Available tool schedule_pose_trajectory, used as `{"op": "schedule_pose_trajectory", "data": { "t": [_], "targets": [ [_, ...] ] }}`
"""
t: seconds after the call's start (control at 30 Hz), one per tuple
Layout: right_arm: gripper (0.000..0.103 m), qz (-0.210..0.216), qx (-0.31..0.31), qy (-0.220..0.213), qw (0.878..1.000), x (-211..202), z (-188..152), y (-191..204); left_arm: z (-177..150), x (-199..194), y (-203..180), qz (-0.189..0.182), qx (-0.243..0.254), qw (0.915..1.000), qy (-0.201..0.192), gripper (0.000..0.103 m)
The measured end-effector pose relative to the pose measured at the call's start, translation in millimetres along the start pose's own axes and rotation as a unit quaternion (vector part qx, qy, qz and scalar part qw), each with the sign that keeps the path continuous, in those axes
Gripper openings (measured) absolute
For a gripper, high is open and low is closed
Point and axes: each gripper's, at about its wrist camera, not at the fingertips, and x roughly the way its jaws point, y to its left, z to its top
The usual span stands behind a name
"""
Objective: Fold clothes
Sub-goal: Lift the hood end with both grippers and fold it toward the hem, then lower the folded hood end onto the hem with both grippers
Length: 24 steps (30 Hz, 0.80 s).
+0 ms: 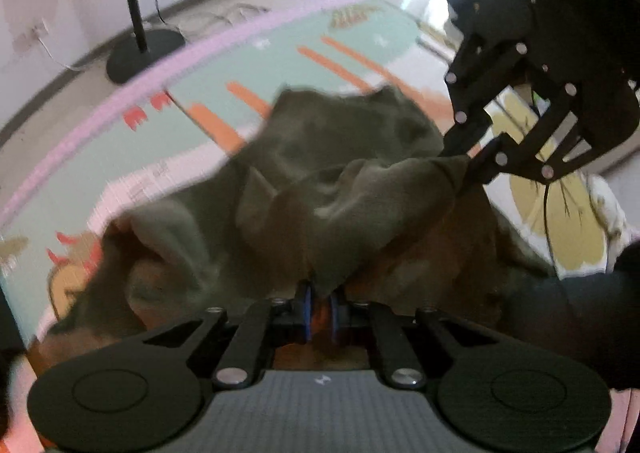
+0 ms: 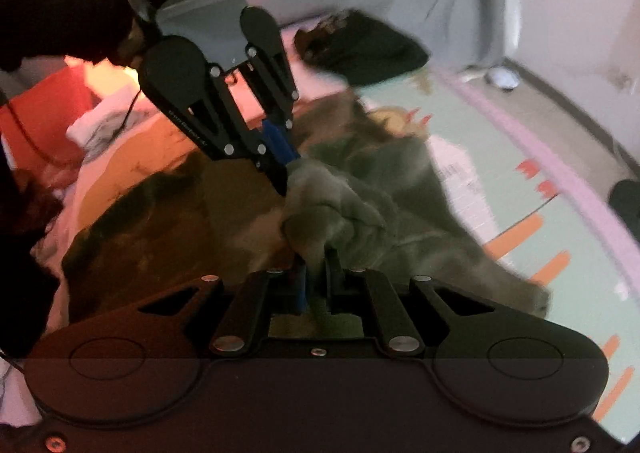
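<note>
While both grippers pinch the same olive-green garment (image 1: pixel 360 189), it lies rumpled across a pastel play mat (image 1: pixel 224 65), bunched up between the two tools. The left gripper (image 1: pixel 320 303) has its blue-padded fingers together on a fold of the cloth right at its tip, and the right gripper (image 2: pixel 316 285) is likewise clamped on a ridge of fabric. Each grip looks shallow, taking only a small pleat, so a quick lift or a pull apart could, I judge, slide the cloth out of one side and let the garment drop in a heap. With the two pinches so near each other, the fabric between them is gathered; spreading it may drag a hidden layer along and leave a crooked fold. A dark garment (image 2: pixel 360 45) lies at the far edge of the mat, well apart, and a lamp stand (image 1: pixel 140 53) sits beyond the mat's border
</note>
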Motion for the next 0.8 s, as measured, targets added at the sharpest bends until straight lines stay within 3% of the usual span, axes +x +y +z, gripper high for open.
{"op": "schedule_pose_trajectory", "data": {
  "t": [0.23,0.5,0.6,0.67,0.73,0.8],
  "targets": [
    [0.011,0.031,0.018,0.043,0.998,45.4,-38.6,30.3,-43.0,35.7,-22.9,-0.013,-0.001,0.9989,0.045,0.022],
    [0.031,0.013,0.092,0.069,0.993,78.3,-77.5,38.1,-78.7,46.3,-16.9,-0.012,-0.047,0.9977,0.048,0.035],
    [0.036,0.014,0.111,0.059,0.992,67.3,-81.7,40.0,-81.1,29.8,-9.6,-0.005,-0.077,0.997,0.005,0.036],
    [0.037,0.012,0.127,0.046,0.991,54.9,-80.9,37.8,-76.9,12.1,-1.1,-0.004,-0.105,0.9936,-0.043,0.042],
    [0.039,0.0,0.147,0.03,0.989,38.9,-77.1,31.6,-70.2,-2.6,6.3,0.016,-0.122,0.9887,-0.086,0.063],
    [0.041,-0.029,0.161,0.014,0.986,22.2,-72.7,23.6,-59.4,-12.3,14.6,0.06,-0.131,0.9824,-0.118,0.076]
  ]
}}
